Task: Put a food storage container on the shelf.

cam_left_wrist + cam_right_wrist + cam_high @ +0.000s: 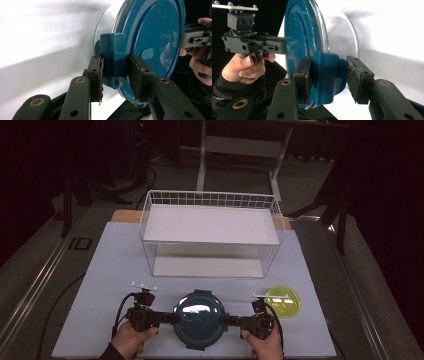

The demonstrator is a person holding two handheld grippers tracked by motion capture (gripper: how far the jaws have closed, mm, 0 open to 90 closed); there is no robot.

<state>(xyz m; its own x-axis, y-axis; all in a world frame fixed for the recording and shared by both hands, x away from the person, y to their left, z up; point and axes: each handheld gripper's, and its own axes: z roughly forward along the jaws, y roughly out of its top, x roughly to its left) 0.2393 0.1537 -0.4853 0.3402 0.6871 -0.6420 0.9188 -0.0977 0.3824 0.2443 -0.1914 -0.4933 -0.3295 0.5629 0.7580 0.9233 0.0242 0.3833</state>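
Two hands, two grippers, one round container (198, 319) w/ a teal lid, sitting near the front edge of the desk (110, 270), dead centre btwn them. Left gripper (172, 318) comes in from the container's left side, right gripper (224, 321) from its right — mirrored, prob so the thing is steadied from both sides and can't slide or spin.

Each one goes for a lid latch tab, not the glass body. In the left gripper view the jaws straddle the left tab (113, 60); both pads look pressed onto its faces, so that's a grip on the tab. In the right gripper view the right tab (327, 75) sits btwn the jaws: the pad on the lid side touches it, the other pad stands clear w/ a gap showing, so no clamp yet there — jaws part closed around the tab, not pinching.

My guess: tabs are the only bits that stick out enough to pinch, and they're what locks the lid, so grabbing them suits either unclipping or lifting the whole thing level.

Behind, well apart, a white wire shelf rack (210, 232) w/ two bare tiers faces the person — likely where stuff ends up. A 2nd lid, yellow-green (283, 301), lies flat on the desk just beside the right gripper, out of the way.
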